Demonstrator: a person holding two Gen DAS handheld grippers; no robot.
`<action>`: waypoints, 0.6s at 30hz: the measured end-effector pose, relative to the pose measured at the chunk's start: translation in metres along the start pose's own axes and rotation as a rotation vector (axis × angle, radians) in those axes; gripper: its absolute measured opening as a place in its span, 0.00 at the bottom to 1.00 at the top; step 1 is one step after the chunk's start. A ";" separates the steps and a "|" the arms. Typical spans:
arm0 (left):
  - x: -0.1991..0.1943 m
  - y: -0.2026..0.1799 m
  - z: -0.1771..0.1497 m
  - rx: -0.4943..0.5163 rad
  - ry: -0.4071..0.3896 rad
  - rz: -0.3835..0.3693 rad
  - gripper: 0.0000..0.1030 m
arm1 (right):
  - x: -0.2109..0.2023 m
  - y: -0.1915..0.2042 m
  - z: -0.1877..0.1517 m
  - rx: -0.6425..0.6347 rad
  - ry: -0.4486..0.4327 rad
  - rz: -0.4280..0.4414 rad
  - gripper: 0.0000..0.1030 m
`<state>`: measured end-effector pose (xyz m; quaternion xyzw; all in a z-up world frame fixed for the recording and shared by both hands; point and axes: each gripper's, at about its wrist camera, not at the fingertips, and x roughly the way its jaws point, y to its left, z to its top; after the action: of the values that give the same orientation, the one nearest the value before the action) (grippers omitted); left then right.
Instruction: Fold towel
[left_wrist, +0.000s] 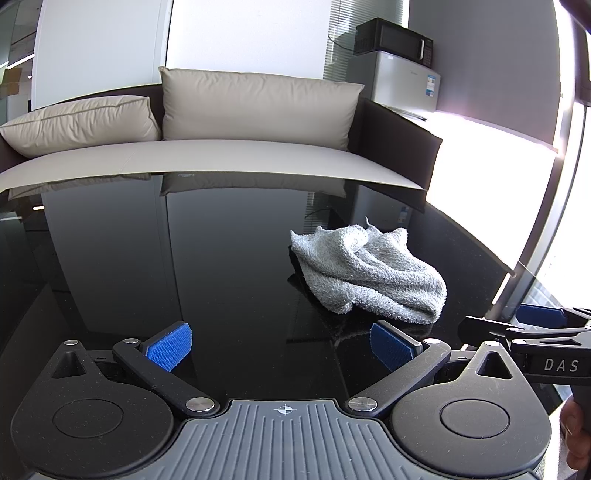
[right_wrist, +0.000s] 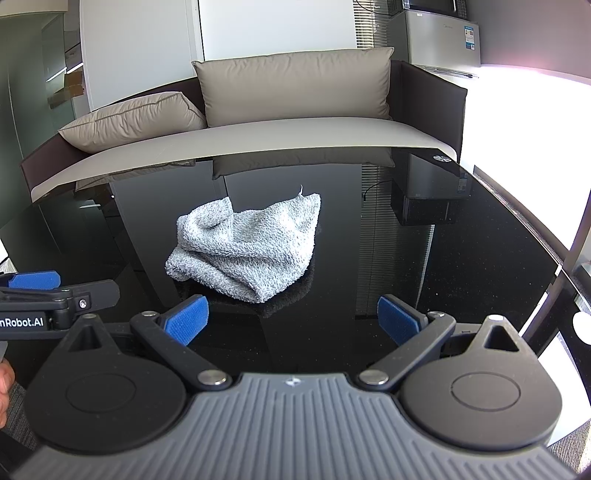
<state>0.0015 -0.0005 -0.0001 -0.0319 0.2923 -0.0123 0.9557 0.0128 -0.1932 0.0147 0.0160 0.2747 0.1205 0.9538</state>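
A grey terry towel (left_wrist: 369, 271) lies crumpled in a heap on the glossy black table (left_wrist: 184, 258). In the left wrist view it is ahead and to the right of my left gripper (left_wrist: 282, 345), which is open and empty, blue pads wide apart. In the right wrist view the towel (right_wrist: 247, 247) lies ahead and slightly left of my right gripper (right_wrist: 293, 319), also open and empty. Both grippers hover near the table's front edge, short of the towel. Each gripper shows at the edge of the other's view.
A sofa with beige cushions (left_wrist: 255, 107) stands behind the table's far edge. A small fridge (left_wrist: 402, 81) with a microwave (left_wrist: 393, 40) on it is at the back right. A bright window lies to the right.
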 end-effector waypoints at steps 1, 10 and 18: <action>0.000 0.000 0.000 0.000 0.000 0.000 0.99 | 0.000 0.000 0.000 0.000 0.000 -0.001 0.97; 0.000 0.001 0.000 -0.002 0.001 0.001 0.99 | 0.000 -0.001 0.001 0.003 0.000 -0.004 0.97; 0.000 0.001 0.000 -0.002 0.000 0.002 0.99 | 0.001 -0.002 0.002 0.005 -0.001 -0.007 0.97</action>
<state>0.0016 0.0004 -0.0004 -0.0326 0.2923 -0.0111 0.9557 0.0145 -0.1948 0.0155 0.0177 0.2745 0.1166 0.9543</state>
